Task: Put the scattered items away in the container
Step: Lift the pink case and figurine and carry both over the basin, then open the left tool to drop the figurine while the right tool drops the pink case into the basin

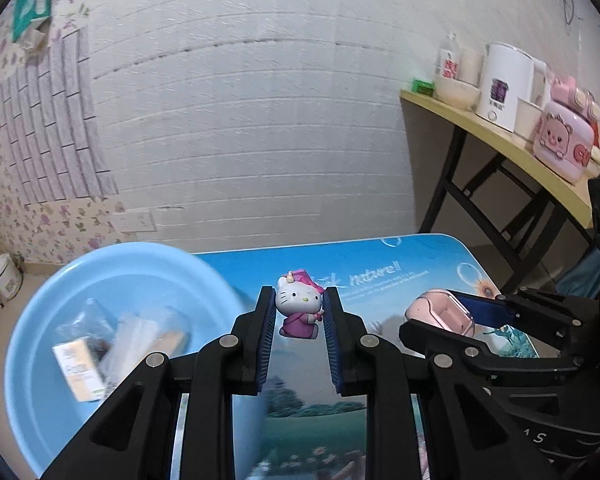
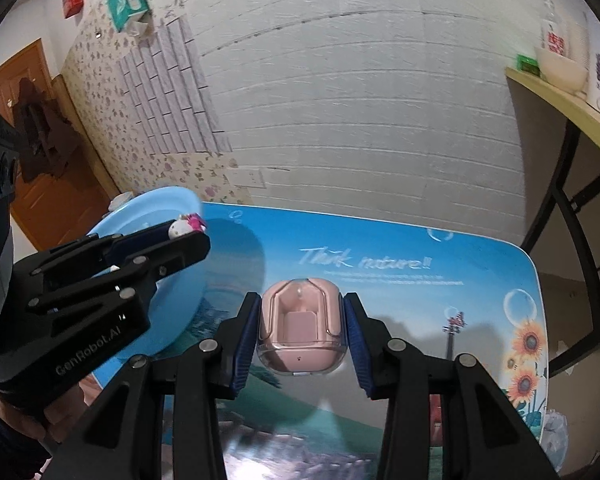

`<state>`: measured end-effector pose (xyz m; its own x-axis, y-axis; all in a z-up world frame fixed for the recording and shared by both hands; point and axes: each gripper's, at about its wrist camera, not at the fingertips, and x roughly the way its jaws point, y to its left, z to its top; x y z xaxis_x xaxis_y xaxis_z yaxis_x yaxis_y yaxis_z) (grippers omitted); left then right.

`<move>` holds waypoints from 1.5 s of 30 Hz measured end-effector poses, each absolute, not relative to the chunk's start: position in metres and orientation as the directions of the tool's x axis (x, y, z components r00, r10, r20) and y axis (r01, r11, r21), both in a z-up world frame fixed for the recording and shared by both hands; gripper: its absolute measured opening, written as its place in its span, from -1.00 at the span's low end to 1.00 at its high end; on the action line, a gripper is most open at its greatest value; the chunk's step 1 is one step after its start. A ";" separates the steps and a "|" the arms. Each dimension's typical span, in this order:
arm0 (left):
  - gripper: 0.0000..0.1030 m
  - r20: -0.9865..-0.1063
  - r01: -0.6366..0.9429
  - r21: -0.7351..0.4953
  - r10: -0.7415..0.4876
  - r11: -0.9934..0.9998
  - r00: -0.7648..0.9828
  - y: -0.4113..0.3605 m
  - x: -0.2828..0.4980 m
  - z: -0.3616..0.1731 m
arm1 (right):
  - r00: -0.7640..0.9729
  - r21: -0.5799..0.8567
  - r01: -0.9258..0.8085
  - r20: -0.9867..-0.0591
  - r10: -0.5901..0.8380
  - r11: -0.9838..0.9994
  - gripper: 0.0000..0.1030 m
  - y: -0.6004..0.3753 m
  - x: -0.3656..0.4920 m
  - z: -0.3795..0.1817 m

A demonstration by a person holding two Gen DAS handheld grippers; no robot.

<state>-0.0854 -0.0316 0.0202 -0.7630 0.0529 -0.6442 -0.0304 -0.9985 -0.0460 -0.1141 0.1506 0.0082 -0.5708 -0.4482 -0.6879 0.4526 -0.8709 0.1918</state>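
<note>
Both claws are loaded and held above the counter (image 2: 380, 248): the left claw (image 1: 299, 312) is pinched narrow on a small cat figurine (image 1: 298, 308) standing upright between its pads, while the right claw (image 2: 302, 328) clamps a pink earbud case (image 2: 302, 328) across its width, long axis running along the fingers. The blue basin (image 1: 32, 320), already holding a few packets (image 1: 100, 344), lies to the left of both, nearer the left claw, so that hand probably goes first
</note>
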 end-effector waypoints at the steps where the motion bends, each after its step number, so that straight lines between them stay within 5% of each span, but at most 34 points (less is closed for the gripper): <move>1: -0.57 -0.643 -0.022 -0.047 0.048 -0.999 -0.765 -0.036 -0.084 0.021 | -0.568 0.191 0.461 -0.687 -0.453 -0.867 -0.17 0.145 -0.113 0.010; 22: -0.57 -0.635 0.138 -0.021 -0.093 -0.990 -0.767 -0.148 -0.050 0.021 | -0.507 0.150 0.614 -0.679 -0.532 -0.775 -0.16 0.020 -0.080 0.032; 45: -0.57 -0.692 0.235 -0.080 -0.116 -0.969 -0.713 -0.217 -0.043 -0.021 | -0.436 0.121 0.666 -0.738 -0.516 -0.736 -0.16 -0.032 -0.080 0.008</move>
<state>-0.0431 -0.2168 -0.0214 -0.7129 -0.1157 -0.6917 0.2353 -0.9686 -0.0805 -0.0800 -0.0322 0.0083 -0.4357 -0.5156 -0.7378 0.6662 -0.7359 0.1209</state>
